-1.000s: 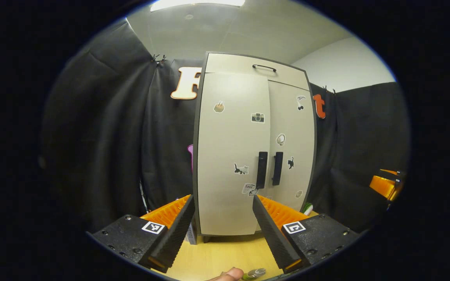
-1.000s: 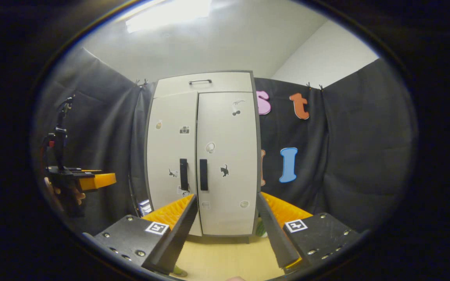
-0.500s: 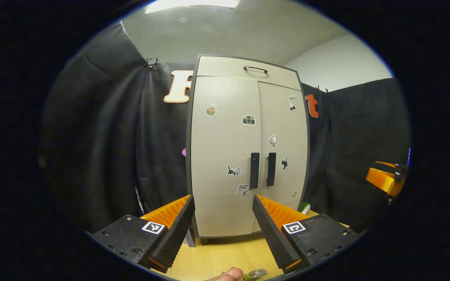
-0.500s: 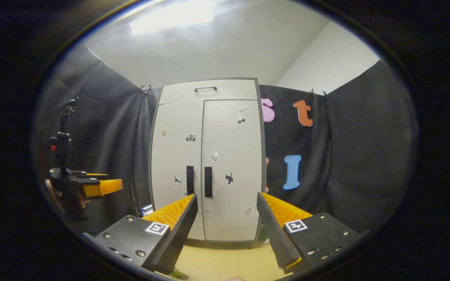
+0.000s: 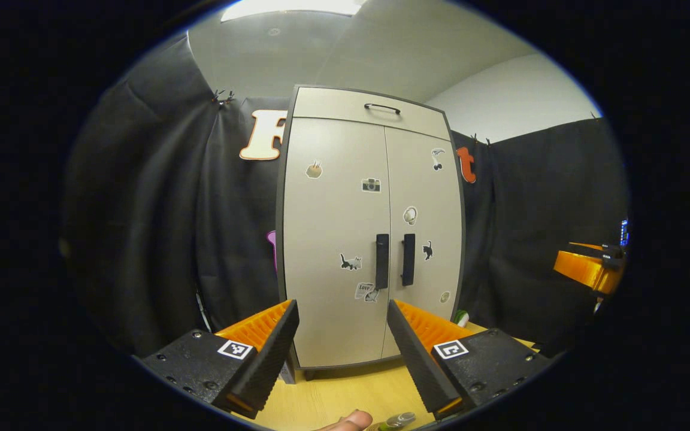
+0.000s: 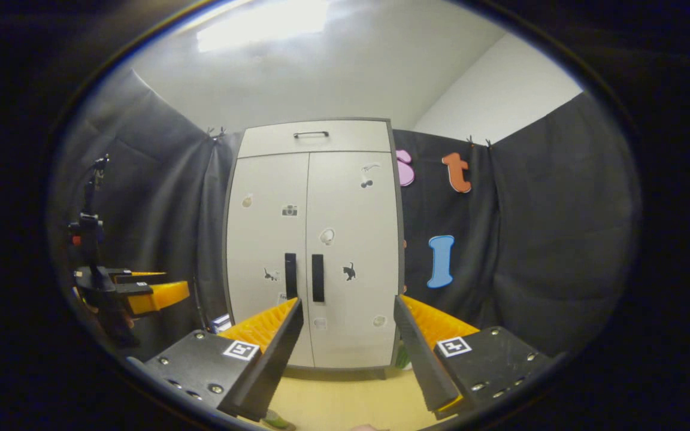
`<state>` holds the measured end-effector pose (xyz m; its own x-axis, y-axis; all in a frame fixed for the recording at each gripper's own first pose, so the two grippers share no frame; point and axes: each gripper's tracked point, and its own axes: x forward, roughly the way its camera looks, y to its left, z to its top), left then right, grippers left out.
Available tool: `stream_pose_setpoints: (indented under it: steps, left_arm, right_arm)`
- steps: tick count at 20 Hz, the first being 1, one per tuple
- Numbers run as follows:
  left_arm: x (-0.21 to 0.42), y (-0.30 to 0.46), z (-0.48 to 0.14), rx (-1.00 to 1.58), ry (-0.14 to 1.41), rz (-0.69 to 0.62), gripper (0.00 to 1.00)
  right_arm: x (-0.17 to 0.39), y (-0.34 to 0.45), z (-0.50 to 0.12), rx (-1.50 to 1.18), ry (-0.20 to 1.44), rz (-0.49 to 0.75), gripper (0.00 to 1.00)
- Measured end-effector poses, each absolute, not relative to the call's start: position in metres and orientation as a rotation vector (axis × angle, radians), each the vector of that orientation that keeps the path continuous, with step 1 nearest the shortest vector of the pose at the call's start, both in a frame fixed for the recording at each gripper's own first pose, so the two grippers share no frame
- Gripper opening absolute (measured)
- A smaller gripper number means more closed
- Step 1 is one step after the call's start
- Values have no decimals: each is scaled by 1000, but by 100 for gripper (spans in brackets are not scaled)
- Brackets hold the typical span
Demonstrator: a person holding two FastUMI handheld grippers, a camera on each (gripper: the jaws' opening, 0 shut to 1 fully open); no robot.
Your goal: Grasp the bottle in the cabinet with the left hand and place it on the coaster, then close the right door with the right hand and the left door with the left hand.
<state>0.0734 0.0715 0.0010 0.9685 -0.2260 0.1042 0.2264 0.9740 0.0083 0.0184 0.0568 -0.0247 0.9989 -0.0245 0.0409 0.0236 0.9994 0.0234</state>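
Both your grippers, left gripper [image 5: 342, 353] and right gripper [image 6: 348, 353], point level at the closed cabinet [image 5: 369, 239], fingers spread, grasping nothing, above the desk [image 5: 345, 392].

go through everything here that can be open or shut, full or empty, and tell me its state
Left door: shut.
Right door: shut.
Top drawer: shut.
Left gripper: open, empty.
Right gripper: open, empty.
Bottle: at the lower edge; its state cannot be told.
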Motion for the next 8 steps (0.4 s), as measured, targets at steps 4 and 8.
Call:
stream_pose_setpoints:
  steps: [4,8]
  left_arm:
    - [72,83,-2,-2,-97,-245,94]
    - [71,93,0,13,-115,-253,94]
  right_arm:
    - [18,68,-36,-2,-14,-47,92]
    - [21,76,-40,25,6,-69,92]
